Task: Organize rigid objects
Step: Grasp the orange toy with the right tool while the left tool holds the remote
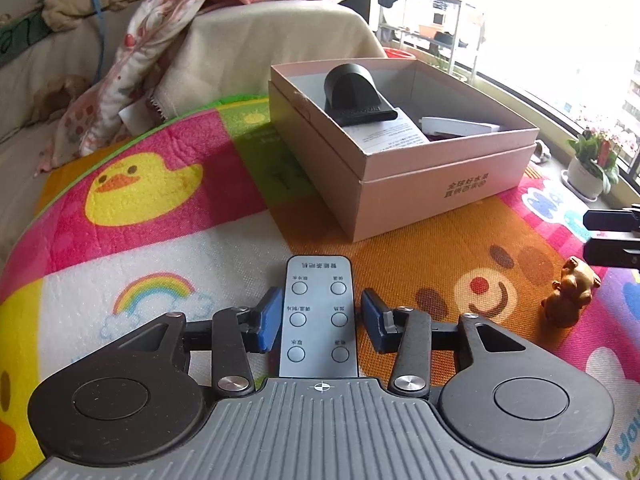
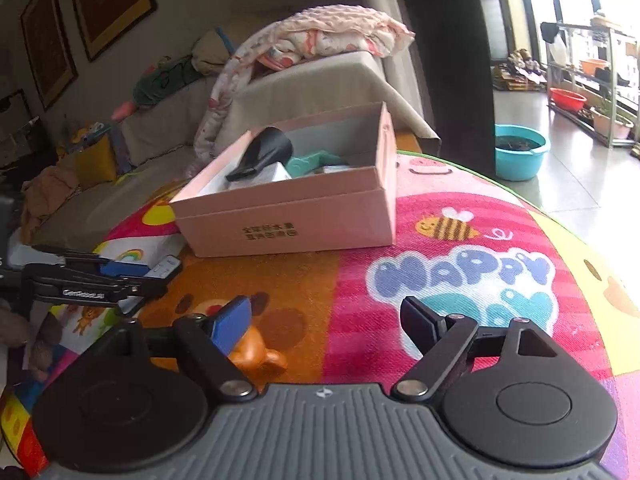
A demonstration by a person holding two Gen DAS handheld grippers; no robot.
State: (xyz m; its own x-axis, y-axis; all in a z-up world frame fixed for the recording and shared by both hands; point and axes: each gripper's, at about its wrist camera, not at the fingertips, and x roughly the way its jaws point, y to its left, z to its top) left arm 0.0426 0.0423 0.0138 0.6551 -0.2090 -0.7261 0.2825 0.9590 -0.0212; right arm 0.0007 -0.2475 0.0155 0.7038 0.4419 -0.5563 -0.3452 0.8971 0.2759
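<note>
The flat grey remote [image 1: 319, 318] lies lengthwise on the play mat [image 1: 224, 248], straight between the fingers of the left gripper [image 1: 319, 318], its far end pointing to 12 o'clock toward the box [image 1: 404, 184]. The blue pads [image 1: 269, 318] stand part-way apart, one on each long edge of the remote, with a thin gap visible on both sides, so they do not press on it. A small brown figurine [image 1: 570, 294] stands on the mat at about 3 o'clock from this gripper.

In the right wrist view that figurine [image 2: 256, 354] shows glossy and orange-brown, just beside the left blue pad [image 2: 232, 326] of the right gripper [image 2: 324, 326], at about 9 o'clock from its middle. These jaws stand wide apart and hold nothing.

The box is pink cardboard, rectangular and open-topped, with printed characters on its side. Inside lie a black cone-shaped nozzle [image 1: 352, 92], printed paper, and a white flat item. The mat is fuzzy fabric, brightly printed with a duck and a rainbow.
</note>
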